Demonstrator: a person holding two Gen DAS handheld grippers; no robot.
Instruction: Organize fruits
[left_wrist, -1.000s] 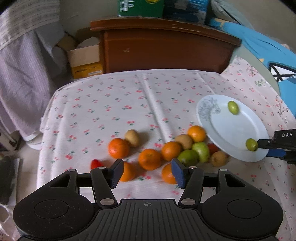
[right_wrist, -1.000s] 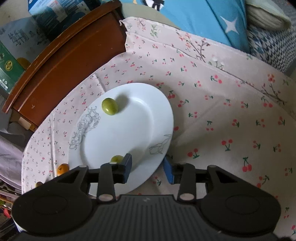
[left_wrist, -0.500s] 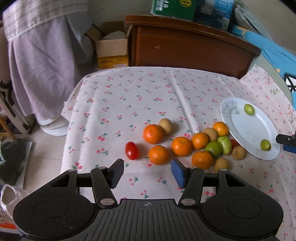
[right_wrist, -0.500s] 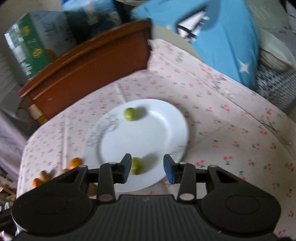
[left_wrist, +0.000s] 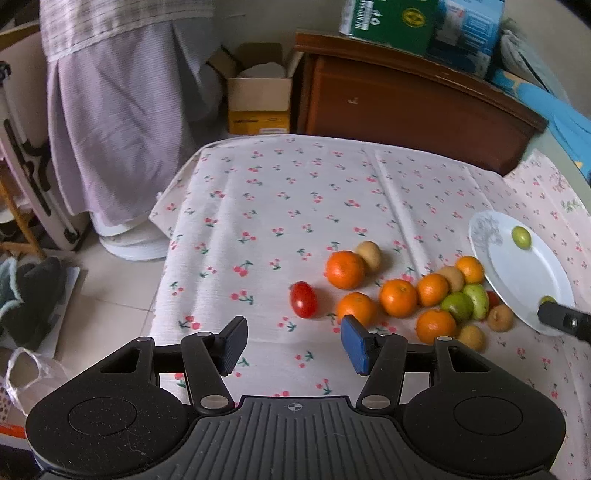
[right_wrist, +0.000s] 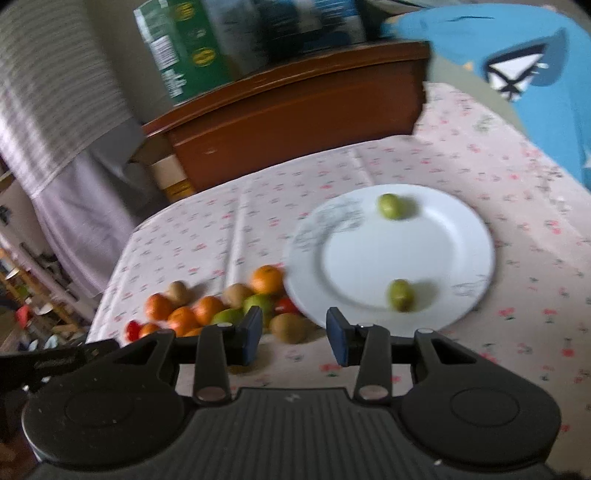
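Both grippers have been drawn back from the fruit; the red tomato (left_wrist: 303, 299) (long axis upright in view) is seen just ahead of the left gripper (left_wrist: 291, 345), nearer than the right gripper (right_wrist: 293, 334), jaws of both apart and empty.

Beside the plate (left_wrist: 524, 275): six oranges (left_wrist: 345, 269), four brown fruits (left_wrist: 369, 254), two green apples (left_wrist: 457, 306), two red tomatoes (left_wrist: 303, 299), one mostly hidden. On the plate: two small green fruits (left_wrist: 521, 237).
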